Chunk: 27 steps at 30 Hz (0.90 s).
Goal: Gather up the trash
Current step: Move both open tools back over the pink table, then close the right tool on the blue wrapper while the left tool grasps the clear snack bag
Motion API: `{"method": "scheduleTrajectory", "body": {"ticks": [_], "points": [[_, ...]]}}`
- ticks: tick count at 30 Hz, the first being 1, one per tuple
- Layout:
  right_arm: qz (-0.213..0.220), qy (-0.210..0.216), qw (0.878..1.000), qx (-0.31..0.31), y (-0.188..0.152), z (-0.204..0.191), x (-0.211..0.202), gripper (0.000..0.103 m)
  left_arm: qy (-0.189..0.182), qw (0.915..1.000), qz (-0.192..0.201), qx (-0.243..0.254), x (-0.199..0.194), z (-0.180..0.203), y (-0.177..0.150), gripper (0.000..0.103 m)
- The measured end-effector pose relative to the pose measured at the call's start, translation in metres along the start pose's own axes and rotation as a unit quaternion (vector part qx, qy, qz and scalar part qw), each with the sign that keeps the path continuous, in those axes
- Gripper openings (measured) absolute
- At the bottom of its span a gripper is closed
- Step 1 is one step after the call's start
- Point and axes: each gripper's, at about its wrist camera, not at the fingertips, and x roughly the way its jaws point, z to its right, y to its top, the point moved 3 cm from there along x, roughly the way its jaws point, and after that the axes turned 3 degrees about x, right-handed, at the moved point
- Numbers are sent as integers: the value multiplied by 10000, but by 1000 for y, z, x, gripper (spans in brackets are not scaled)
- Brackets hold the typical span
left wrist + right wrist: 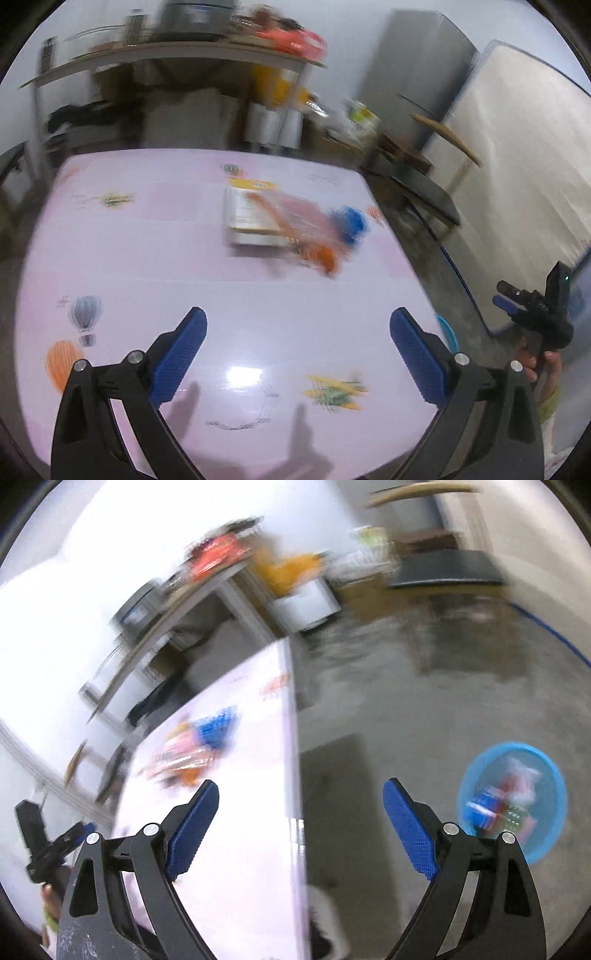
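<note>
On the pink table (pixel 155 258) lies a blurred pile of trash: a flat box (pixel 247 218), a clear reddish wrapper (pixel 303 221), a blue crumpled piece (pixel 351 221) and an orange bit (pixel 325 258). My left gripper (pixel 297 354) hovers over the table's near part, open and empty. My right gripper (pixel 301 830) is open and empty too, above the table's right edge (pixel 291 738). The same pile (pixel 192 749) shows left of it. A blue basket (pixel 546 771) with several wrappers inside stands on the floor to the right. The right gripper (pixel 517 299) also appears at the left wrist view's right edge, held by a hand.
Behind the table stand a cluttered shelf (pixel 177 55), a grey fridge (pixel 413 62), a white panel (pixel 517 147) and a dark bench (pixel 424 184). A grey concrete floor (pixel 424 686) lies right of the table. A dark mat (pixel 332 775) lies on it near the table edge.
</note>
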Motion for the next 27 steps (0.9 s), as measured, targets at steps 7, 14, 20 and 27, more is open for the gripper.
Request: {"method": "scheduleTrajectory", "body": {"ticks": [7,14,20,27], "points": [[-496,334,9959,-672,25,-109,93,86,9,9989,-41,-476,11,-53,19,97],[-912,-187,9949,-399,45,-121,165,75,-239,9990,-150,-351,61,-75,46,97],[-1215,-572,9897,-504,48,-126,205,69,-597,9943,-503,-725,112,-85,72,88],[-1554,-689,9841,-520,42,-123,229,53,-927,9823,-1072,-1223,177,-97,94,69]]}}
